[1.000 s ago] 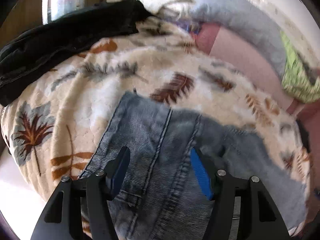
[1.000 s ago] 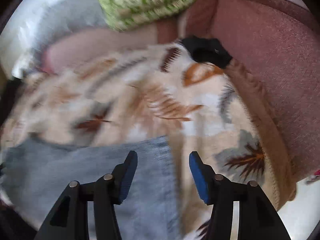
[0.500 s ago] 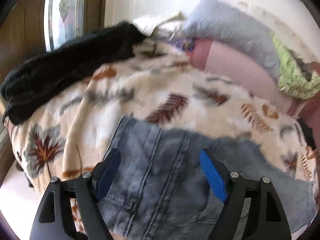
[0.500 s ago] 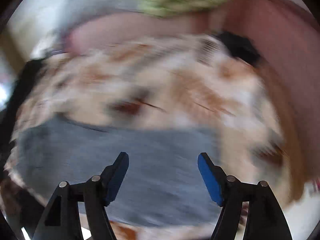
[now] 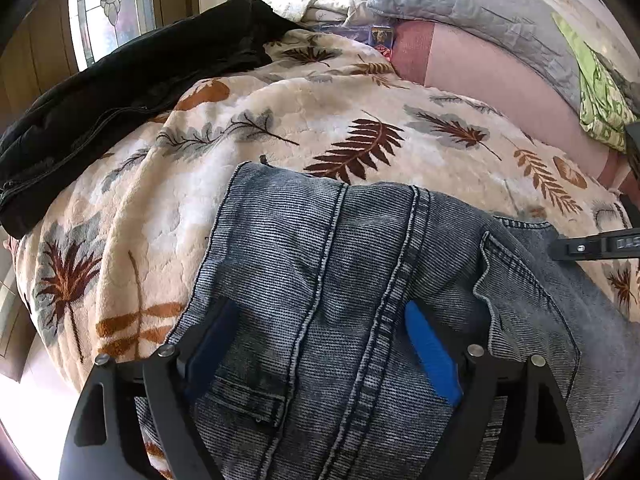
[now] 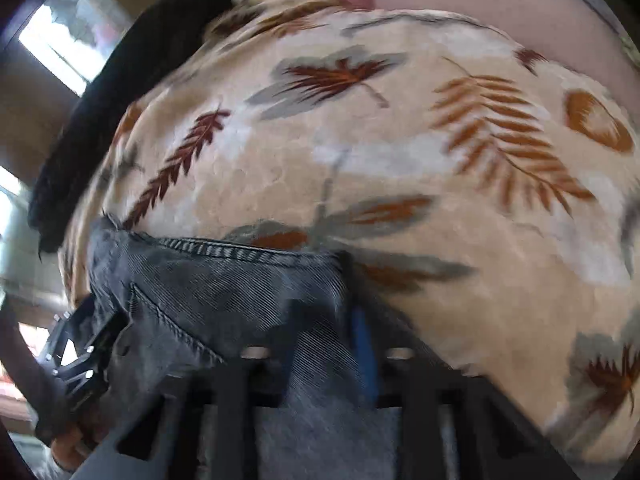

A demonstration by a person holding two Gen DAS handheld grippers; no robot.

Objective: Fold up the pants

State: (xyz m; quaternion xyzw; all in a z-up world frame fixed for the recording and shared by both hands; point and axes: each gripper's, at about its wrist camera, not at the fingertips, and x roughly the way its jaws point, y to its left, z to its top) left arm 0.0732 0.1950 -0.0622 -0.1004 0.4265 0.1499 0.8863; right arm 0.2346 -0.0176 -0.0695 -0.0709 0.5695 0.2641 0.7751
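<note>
Blue-grey denim pants (image 5: 340, 264) lie on a cream blanket with a leaf print (image 5: 280, 120). My left gripper (image 5: 320, 344) is open, its blue pads spread over the waist and pocket part of the pants. In the right wrist view the pants (image 6: 224, 292) are bunched up against the camera and my right gripper (image 6: 324, 356) is shut on a fold of the denim. The right gripper's black body also shows at the right edge of the left wrist view (image 5: 596, 244). The left gripper shows at the lower left of the right wrist view (image 6: 76, 356).
A black garment (image 5: 132, 76) lies along the blanket's far left edge. A grey quilted pillow (image 5: 472, 12), a pink cushion (image 5: 500, 88) and a green cloth (image 5: 600, 96) sit at the back right. A window (image 5: 116, 4) is at the far left.
My right gripper swung left along the pants and closed on the denim; it was open before. My left gripper stayed open over the waist, and its jaws widened slightly.
</note>
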